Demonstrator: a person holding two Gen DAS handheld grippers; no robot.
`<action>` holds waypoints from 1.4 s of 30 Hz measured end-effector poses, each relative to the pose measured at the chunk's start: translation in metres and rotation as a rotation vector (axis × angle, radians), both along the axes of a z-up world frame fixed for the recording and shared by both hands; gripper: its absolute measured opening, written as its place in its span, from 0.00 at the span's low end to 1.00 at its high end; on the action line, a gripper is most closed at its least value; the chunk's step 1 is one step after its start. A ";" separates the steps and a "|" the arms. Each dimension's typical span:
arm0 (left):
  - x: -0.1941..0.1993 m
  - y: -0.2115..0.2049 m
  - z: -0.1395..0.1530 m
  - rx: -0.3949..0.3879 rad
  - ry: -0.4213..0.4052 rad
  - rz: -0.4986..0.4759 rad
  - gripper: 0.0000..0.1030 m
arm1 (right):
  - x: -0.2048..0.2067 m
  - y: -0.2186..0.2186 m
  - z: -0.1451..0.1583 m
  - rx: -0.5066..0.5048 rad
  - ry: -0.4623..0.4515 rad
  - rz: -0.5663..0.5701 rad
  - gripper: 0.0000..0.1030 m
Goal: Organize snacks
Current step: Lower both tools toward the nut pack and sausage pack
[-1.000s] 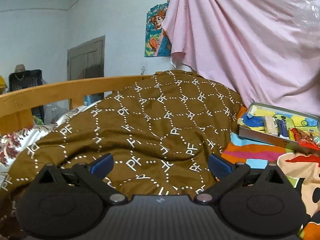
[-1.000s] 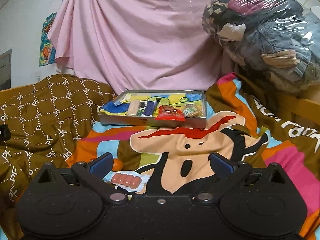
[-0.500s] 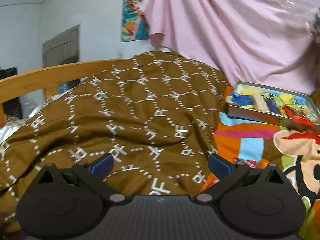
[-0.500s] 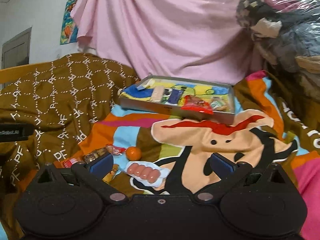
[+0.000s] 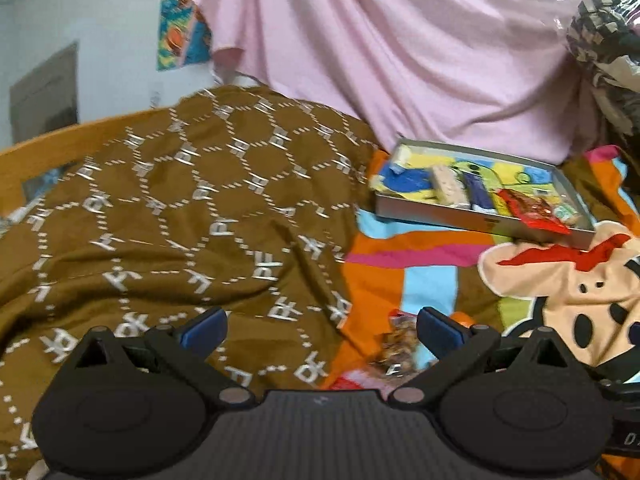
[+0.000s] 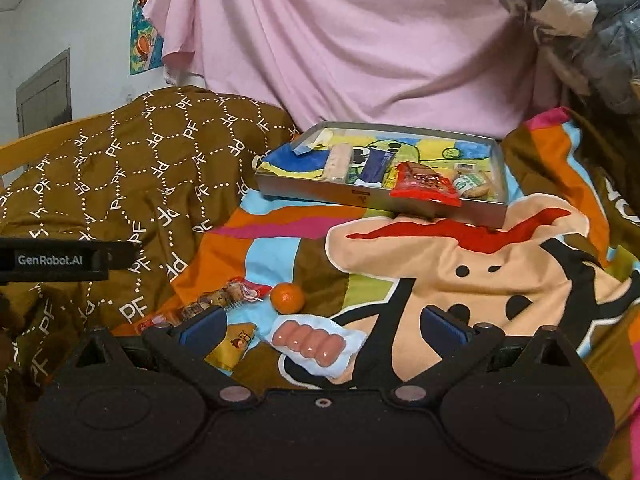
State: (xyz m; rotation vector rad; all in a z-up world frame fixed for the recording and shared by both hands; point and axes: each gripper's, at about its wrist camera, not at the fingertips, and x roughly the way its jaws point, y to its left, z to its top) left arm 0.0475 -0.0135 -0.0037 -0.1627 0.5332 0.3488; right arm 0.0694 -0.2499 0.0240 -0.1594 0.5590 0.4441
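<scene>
The right hand-held gripper (image 6: 320, 326) hangs spread and empty; the sausage pack (image 6: 309, 341) lies lower centre between its jaws, long axis crosswise; the left hand-held gripper (image 5: 322, 326), also spread, sits farther off.

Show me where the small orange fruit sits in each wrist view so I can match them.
Left wrist: orange fruit low, right of centre, mostly hidden behind the gripper's right finger.
Right wrist: orange fruit fully visible, left of centre, on the blanket.
Shared landmark: the snack tray beyond it.
</scene>
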 end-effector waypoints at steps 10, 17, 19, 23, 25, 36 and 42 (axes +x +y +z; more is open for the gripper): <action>0.039 0.008 -0.012 -0.022 0.063 -0.138 1.00 | 0.029 -0.003 -0.002 0.045 0.034 0.036 0.99; 0.068 0.009 -0.017 -0.023 0.097 -0.205 1.00 | 0.052 -0.003 -0.011 0.034 0.032 0.078 0.99; 0.074 0.007 -0.018 -0.014 0.106 -0.230 1.00 | 0.061 -0.004 -0.015 0.030 0.049 0.116 0.99; 0.087 0.000 -0.021 0.029 0.127 -0.298 1.00 | 0.079 -0.005 -0.023 0.016 0.150 0.247 0.99; 0.092 -0.004 -0.024 0.056 0.131 -0.323 1.00 | 0.082 -0.005 -0.026 -0.001 0.169 0.268 0.99; 0.114 -0.013 -0.039 0.103 0.164 -0.416 1.00 | 0.101 -0.005 -0.042 -0.055 0.197 0.300 0.99; 0.116 -0.015 -0.045 0.155 0.187 -0.469 1.00 | 0.107 0.005 -0.053 -0.103 0.241 0.420 0.99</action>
